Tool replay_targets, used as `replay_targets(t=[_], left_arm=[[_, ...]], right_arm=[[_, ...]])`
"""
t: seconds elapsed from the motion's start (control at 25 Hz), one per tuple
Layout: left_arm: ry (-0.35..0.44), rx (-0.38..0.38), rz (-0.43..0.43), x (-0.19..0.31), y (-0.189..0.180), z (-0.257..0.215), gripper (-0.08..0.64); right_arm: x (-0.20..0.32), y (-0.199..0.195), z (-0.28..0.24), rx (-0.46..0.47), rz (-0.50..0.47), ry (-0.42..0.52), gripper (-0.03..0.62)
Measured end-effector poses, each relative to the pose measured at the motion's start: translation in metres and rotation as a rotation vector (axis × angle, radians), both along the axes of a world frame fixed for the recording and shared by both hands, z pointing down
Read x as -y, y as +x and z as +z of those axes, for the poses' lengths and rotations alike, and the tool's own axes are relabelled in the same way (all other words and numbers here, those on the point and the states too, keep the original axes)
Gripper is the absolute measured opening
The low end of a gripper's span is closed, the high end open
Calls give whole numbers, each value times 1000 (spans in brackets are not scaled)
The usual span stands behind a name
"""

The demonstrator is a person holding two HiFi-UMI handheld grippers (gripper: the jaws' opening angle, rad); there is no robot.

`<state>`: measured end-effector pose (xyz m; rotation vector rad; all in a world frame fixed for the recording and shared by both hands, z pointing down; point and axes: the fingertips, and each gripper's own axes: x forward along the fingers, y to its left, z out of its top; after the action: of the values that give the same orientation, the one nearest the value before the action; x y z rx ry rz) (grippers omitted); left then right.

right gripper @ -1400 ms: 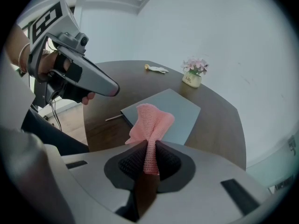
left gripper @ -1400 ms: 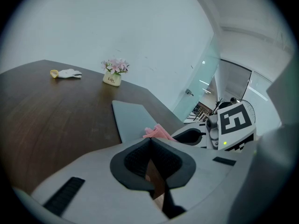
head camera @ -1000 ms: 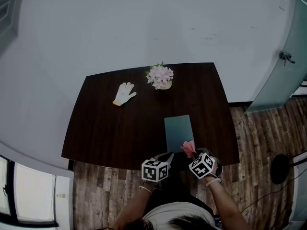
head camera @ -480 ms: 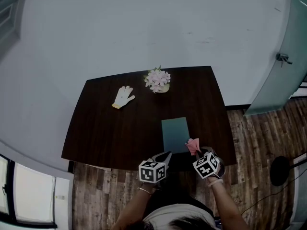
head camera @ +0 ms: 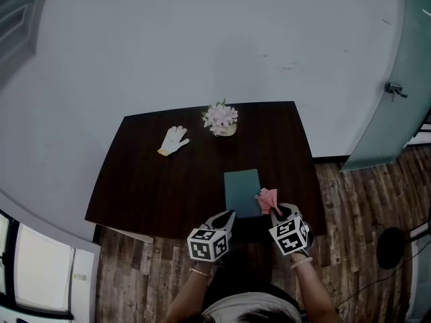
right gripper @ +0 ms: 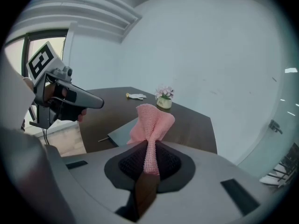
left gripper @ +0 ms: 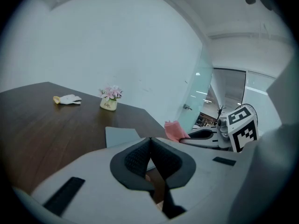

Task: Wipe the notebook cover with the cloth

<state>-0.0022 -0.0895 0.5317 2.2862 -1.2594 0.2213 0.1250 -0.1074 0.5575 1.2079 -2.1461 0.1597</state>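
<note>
By the worktop [head camera: 155,180] edge, right tongs [right gripper: 148,149] pinch the cloth [right gripper: 153,119], left tongs [left gripper: 150,147] closed empty; unheld notebook [head camera: 242,190] may slide

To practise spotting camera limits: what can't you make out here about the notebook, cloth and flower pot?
- Notebook: near end hidden by the left tool, left gripper view.
- Cloth: tail pinched inside the right tool, right gripper view.
- Flower pot: print too small, left gripper view.

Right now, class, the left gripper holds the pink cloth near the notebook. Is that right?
No. The right gripper holds the pink cloth near the notebook, as the right gripper view shows; the left gripper is shut, empty.
</note>
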Motion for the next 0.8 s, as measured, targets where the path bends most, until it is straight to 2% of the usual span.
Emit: replay_targets(t=[0.16, 0.48, 0.8], left_arm=[[45, -29, -22, -8, 3, -19, 18], [113, -35, -37, -19, 9, -42, 18], [182, -7, -32, -38, 14, -66, 18]], right_arm=[[-7, 0, -25, 50, 4, 61, 46], [-27, 3, -64, 125, 4, 140, 48], [-50, -4, -92, 184, -24, 192, 48]])
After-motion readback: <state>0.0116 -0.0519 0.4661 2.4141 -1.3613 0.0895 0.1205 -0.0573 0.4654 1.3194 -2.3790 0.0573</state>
